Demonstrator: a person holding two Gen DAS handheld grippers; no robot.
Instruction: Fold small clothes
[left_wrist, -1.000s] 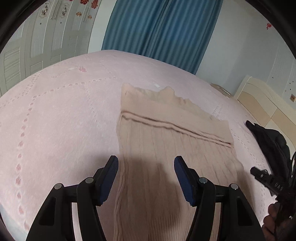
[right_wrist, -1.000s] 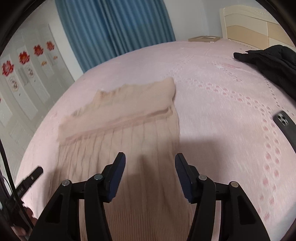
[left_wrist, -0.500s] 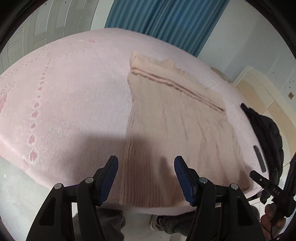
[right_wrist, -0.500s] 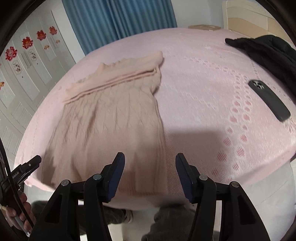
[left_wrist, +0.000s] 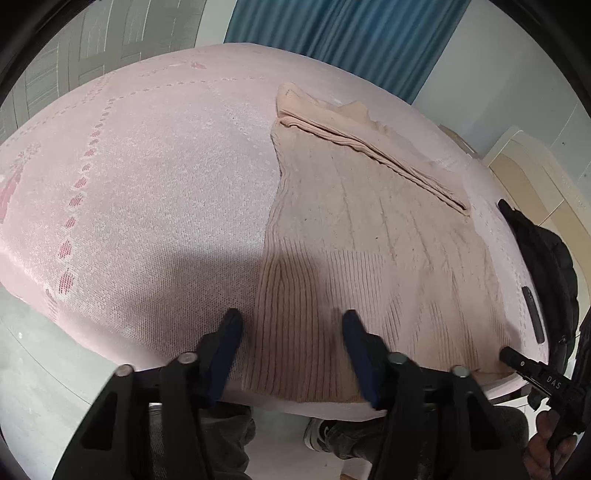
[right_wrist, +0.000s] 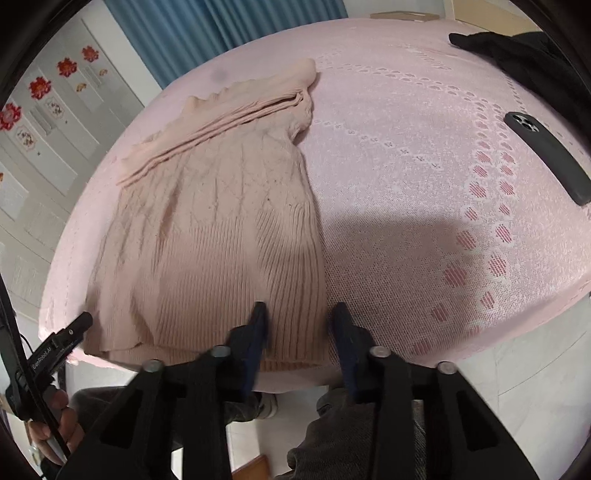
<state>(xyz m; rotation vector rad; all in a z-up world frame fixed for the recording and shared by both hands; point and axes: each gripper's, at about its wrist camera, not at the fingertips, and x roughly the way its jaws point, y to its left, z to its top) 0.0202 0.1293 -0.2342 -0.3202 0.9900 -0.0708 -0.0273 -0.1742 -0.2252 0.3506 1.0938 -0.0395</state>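
A beige ribbed knit garment (left_wrist: 354, 236) lies flat on the pink bed, its far end folded over in a band; it also shows in the right wrist view (right_wrist: 214, 221). My left gripper (left_wrist: 291, 325) is open, its blue-padded fingers astride the garment's near left hem corner at the bed edge. My right gripper (right_wrist: 297, 317) is open but narrower, its fingers astride the near right hem corner. Neither holds anything.
The pink bedspread (left_wrist: 140, 192) hangs over the near edge, with floor below. A black phone (right_wrist: 546, 155) and a black garment (right_wrist: 524, 51) lie to the right. Blue curtains (left_wrist: 351, 40) hang behind. The person's legs show below the bed edge.
Both grippers have pulled back toward the near hem of the garment and dropped close to the bed edge. The right gripper's fingers have narrowed.
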